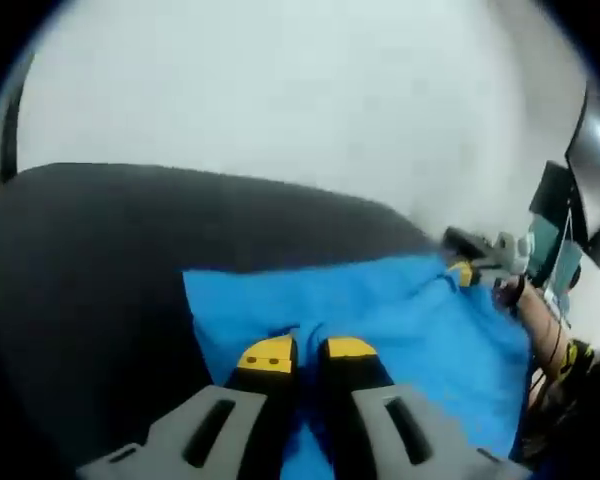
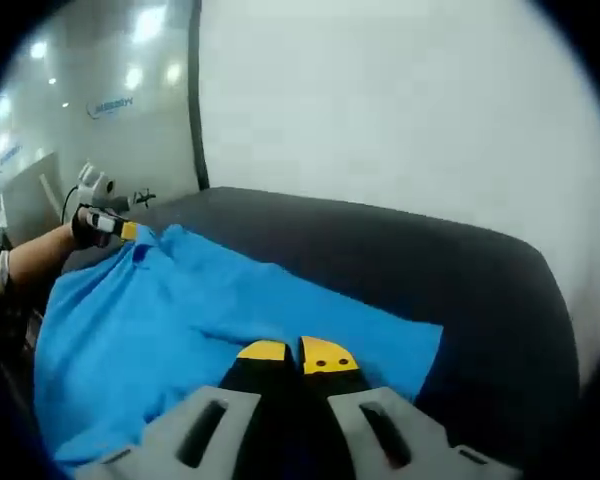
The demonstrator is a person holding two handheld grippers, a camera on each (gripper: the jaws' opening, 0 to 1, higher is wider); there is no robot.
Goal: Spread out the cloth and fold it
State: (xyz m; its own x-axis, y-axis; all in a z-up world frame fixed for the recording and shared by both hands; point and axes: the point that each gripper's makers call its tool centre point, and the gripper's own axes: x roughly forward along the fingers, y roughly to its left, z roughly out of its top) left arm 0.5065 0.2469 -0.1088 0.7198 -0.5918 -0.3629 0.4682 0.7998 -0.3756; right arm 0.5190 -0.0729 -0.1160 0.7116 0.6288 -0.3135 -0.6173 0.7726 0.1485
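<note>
- My left gripper (image 1: 308, 352) has its yellow-tipped jaws drawn close with a thin dark gap between them, blue fabric bunched right at the tips. I judge it is pinching an edge of the cloth (image 1: 380, 310).
- My right gripper (image 2: 298, 354) has its jaws pressed together, tips touching, over the near edge of the cloth (image 2: 170, 310). The fabric seems to run in under the tips, so I judge it is nipping that edge too.
- Each gripper turns up in the other's view at the far corner of the blue sheet: the right one at the right in the left gripper view (image 1: 468, 268), the left one at the upper left in the right gripper view (image 2: 115, 228). So I hold 2 neighbouring corners along 1 edge.
- The cloth lies opened over the dark grey table (image 1: 100, 260), stretched between my 2 grips, mostly flat with a few soft ridges near the corners.
- Dark tabletop shows beyond the cloth on the far side (image 2: 400, 250); pale wall (image 2: 400, 110) behind it.
- Progress, as I judge it: spreading is largely done, since the sheet reads as a single open layer with no doubled edge that I can see.
- Left to do: the fold itself. No fold line shows yet.
- Motion blur softens the left gripper view, so fine wrinkles there are uncertain.
</note>
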